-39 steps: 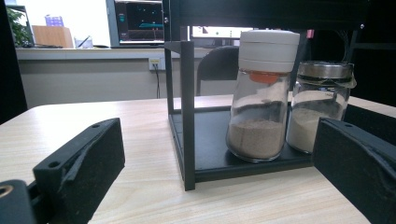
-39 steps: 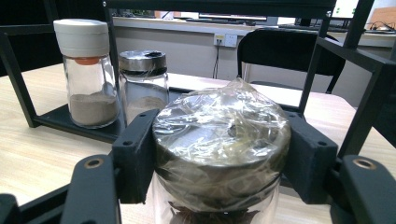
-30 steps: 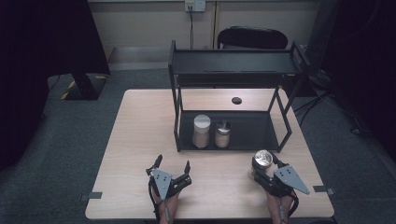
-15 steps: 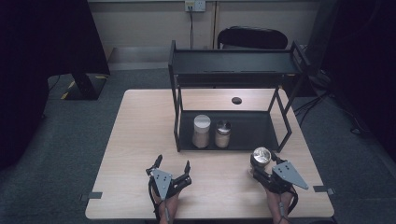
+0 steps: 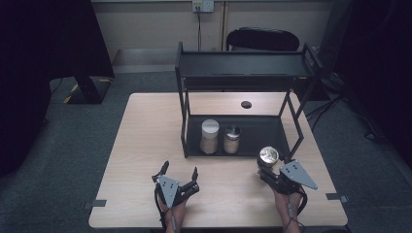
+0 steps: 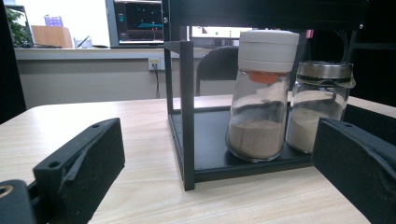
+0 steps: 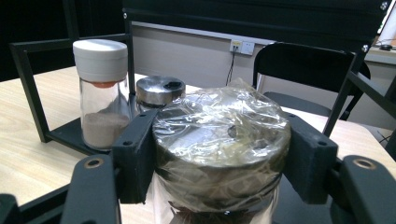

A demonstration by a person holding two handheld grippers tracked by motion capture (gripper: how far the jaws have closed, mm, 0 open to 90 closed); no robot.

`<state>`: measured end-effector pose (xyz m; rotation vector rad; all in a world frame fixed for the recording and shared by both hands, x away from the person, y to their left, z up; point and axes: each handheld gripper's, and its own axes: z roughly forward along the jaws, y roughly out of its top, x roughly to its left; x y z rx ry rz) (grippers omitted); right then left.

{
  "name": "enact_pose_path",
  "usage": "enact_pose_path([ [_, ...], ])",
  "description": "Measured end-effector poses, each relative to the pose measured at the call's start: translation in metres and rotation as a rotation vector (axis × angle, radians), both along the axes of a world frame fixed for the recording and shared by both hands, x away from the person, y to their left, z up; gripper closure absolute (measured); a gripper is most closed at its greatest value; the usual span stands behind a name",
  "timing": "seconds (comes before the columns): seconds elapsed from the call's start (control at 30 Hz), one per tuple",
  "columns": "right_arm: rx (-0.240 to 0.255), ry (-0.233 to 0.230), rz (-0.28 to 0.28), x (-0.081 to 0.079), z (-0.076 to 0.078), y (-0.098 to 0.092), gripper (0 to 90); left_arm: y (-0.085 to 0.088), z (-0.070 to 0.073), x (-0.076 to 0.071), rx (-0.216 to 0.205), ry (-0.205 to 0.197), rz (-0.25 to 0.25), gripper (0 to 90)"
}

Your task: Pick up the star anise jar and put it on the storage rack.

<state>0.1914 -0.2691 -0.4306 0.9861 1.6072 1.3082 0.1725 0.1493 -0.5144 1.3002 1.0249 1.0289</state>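
Wooden surface (image 5: 145, 145) carries a black rack (image 5: 243, 68). Right gripper (image 5: 273, 170) fingers (image 7: 135, 154) clench a film-wrapped metal-lidded jar (image 7: 219, 140). Left gripper (image 5: 179, 175) fingers (image 6: 79, 163) stand released, 2 shakers (image 6: 261, 102) ahead.

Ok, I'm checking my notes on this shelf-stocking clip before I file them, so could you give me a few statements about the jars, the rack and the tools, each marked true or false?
1. The right tool is shut on a jar with a wrapped metal lid. True.
2. The left tool holds a jar. False: its jaws stand open with nothing between them.
3. Two jars stand on the bottom shelf of the black rack. True: a white-lidded jar and a metal-lidded jar.
4. The white-lidded jar is full to the brim. False: powder fills only its lower part.
5. The rack's top shelf carries a jar. False: it is bare.
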Motion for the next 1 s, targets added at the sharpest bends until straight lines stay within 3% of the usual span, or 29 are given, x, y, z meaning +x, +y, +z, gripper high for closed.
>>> enact_pose_path([
  [0.57, 0.012, -0.004, 0.011, 0.019, 0.009, 0.001, 34.6, 0.000, 0.000, 0.000, 0.000, 0.000, 0.000, 2.2],
  [0.83, 0.014, 0.004, 0.014, 0.036, 0.011, 0.000, 34.6, 0.000, 0.000, 0.000, 0.000, 0.000, 0.000, 2.2],
  [1.0, -0.013, -0.003, 0.008, 0.042, 0.011, 0.004, 34.6, 0.000, 0.000, 0.000, 0.000, -0.001, -0.001, 2.2],
])
